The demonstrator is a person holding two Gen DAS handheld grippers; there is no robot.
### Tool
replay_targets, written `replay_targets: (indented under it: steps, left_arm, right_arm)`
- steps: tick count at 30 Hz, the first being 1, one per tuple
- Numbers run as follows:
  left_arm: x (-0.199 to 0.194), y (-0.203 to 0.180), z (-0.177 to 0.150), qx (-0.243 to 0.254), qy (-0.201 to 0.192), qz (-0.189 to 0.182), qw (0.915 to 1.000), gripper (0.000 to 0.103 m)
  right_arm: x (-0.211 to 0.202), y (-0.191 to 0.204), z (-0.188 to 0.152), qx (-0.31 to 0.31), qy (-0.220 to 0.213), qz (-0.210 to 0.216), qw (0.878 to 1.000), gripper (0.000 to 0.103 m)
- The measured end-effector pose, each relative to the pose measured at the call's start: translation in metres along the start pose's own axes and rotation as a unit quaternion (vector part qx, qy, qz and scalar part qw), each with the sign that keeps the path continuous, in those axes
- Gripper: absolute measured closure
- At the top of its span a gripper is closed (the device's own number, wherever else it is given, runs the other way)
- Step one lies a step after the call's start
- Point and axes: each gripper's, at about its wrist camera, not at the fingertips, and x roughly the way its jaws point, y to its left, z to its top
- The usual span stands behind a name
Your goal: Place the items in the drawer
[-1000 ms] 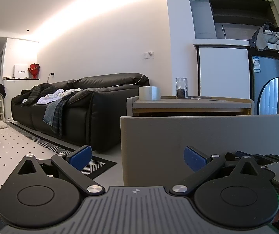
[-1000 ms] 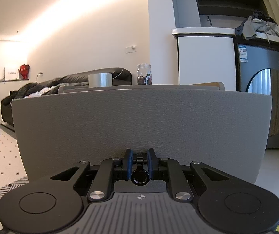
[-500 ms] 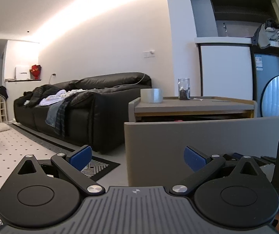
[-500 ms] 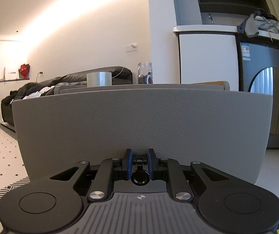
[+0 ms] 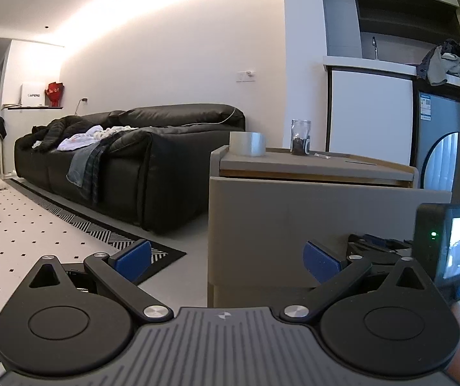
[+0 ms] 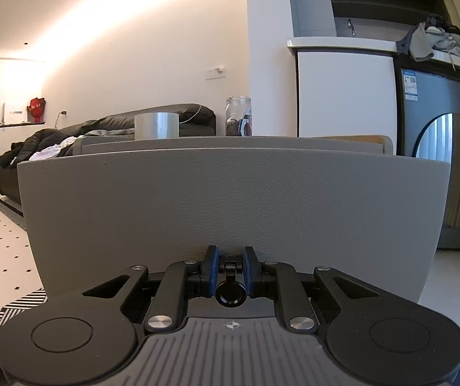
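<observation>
A grey drawer front fills the right wrist view, with a black ring handle low in its middle. My right gripper is shut on the handle's stem. On the side table's top behind it stand a silver tape roll and a glass jar. My left gripper is open and holds nothing, level with the left edge of the drawer front. The right gripper's body shows at the right of the left wrist view. The drawer's inside is hidden.
A black sofa with clothes on it stands along the wall to the left. A white patterned rug covers the floor before it. A washing machine and a white cabinet stand to the right, behind the table.
The right gripper's body has come into the right side of the left wrist view, and that view has shifted a little. The right gripper stays shut on the handle.
</observation>
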Motion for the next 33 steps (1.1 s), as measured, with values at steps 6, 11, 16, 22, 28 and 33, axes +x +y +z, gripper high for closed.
replay_targets:
  steps: [6,11,16,22,28,33]
  left_arm:
    - [0.006,0.006,0.004,-0.01,-0.003,-0.006,0.9999,0.0]
    - [0.009,0.007,0.005,-0.006,-0.007,-0.011,0.9999,0.0]
    - [0.016,0.007,0.005,-0.012,0.0,-0.017,0.9998,0.0]
    - [0.029,0.005,0.009,-0.008,0.013,-0.028,0.9995,0.0]
    - [0.04,0.001,0.01,-0.002,0.023,-0.034,0.9991,0.0]
    - [0.053,-0.003,0.007,0.002,0.043,-0.046,0.998,0.0]
  right_arm:
    - [0.014,0.003,0.003,-0.004,-0.001,-0.007,1.0,0.085]
    - [0.028,0.004,0.004,-0.011,-0.005,-0.012,1.0,0.085]
    - [0.043,0.004,0.006,-0.018,-0.007,-0.018,1.0,0.085]
    - [0.06,0.003,0.01,-0.02,-0.006,-0.019,1.0,0.085]
    - [0.076,0.003,0.015,-0.02,-0.003,-0.024,1.0,0.085]
    - [0.087,0.003,0.017,-0.025,-0.003,-0.027,0.999,0.085]
